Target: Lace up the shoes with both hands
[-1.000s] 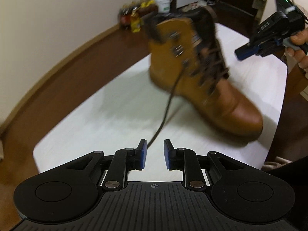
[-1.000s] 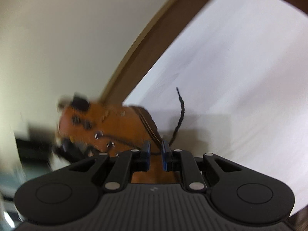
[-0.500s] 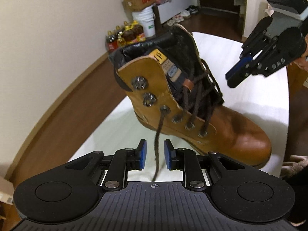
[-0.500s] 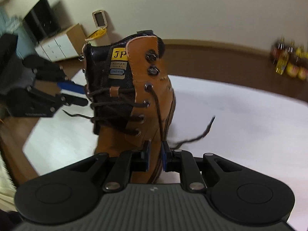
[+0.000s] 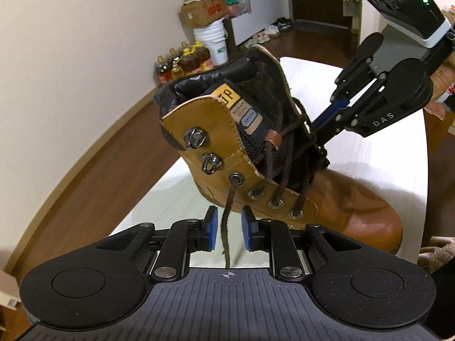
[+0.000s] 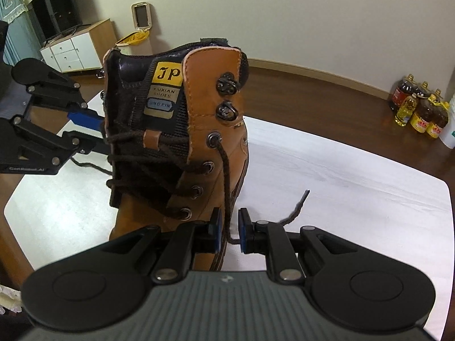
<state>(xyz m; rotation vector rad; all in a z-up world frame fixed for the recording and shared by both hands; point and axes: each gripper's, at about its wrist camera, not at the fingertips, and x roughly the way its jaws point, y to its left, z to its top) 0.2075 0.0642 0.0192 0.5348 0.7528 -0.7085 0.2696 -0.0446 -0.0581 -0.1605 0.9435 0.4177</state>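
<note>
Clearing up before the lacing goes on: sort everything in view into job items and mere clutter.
Job: boot; brown lace; white table.
Clutter: oil bottles; white bucket; cardboard box; cabinet.

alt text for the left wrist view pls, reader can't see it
A tan lace-up boot stands on a white table, and its loose dark lace end hangs from an eyelet down between the closing blue pads of the left gripper, not yet pinched. The right gripper reaches in at the boot's far side.
</note>
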